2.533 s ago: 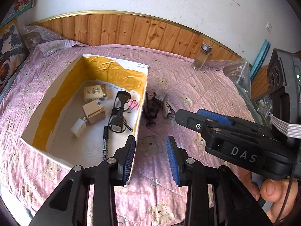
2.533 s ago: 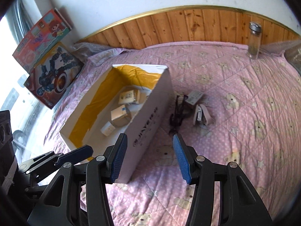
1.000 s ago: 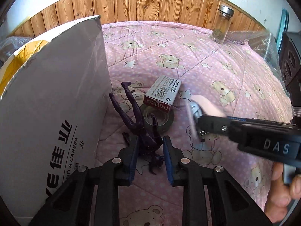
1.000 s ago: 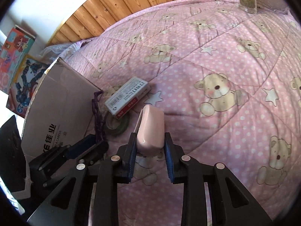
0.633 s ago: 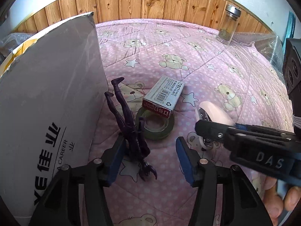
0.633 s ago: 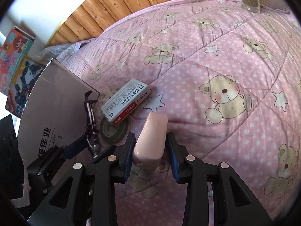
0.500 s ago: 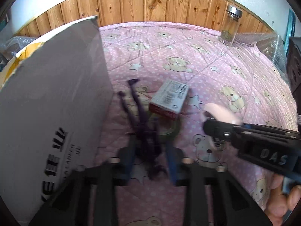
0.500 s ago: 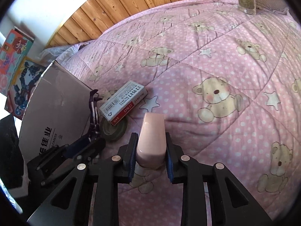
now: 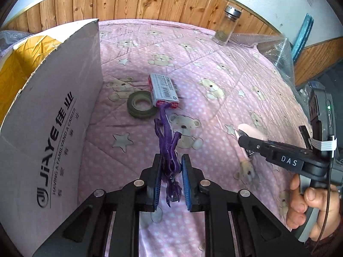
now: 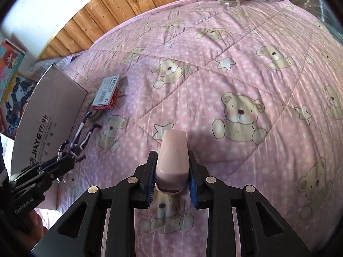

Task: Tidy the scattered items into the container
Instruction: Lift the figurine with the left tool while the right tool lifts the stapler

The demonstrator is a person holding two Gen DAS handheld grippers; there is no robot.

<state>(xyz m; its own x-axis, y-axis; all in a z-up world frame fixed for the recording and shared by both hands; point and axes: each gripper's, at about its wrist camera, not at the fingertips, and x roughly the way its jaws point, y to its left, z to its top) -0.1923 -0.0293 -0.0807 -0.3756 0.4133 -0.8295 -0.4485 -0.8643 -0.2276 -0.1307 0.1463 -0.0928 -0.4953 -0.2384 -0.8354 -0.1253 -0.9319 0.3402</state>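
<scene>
At the far left stands the open white cardboard box with yellow lining [image 9: 53, 98], its printed side wall facing the bed's pink quilt with teddy bears and stars [image 9: 214, 68]. Just beside that wall a dark green roll of tape [image 9: 140, 107] lies flat, and a small red-and-white cardboard packet [image 9: 164, 90] rests partly on its right edge. The left gripper [image 9: 171, 171] has its fingers clamped on a purple plastic action figure [image 9: 168, 141], held above the quilt, legs pointing toward the packet. To the right, the right gripper [image 10: 171, 171] has its fingers pressed against both sides of a pale pink stapler [image 10: 172, 156], lifted over the quilt. A glass jar with a metal lid [image 9: 227, 26] stands far back by the wooden headboard [image 9: 150, 0].
</scene>
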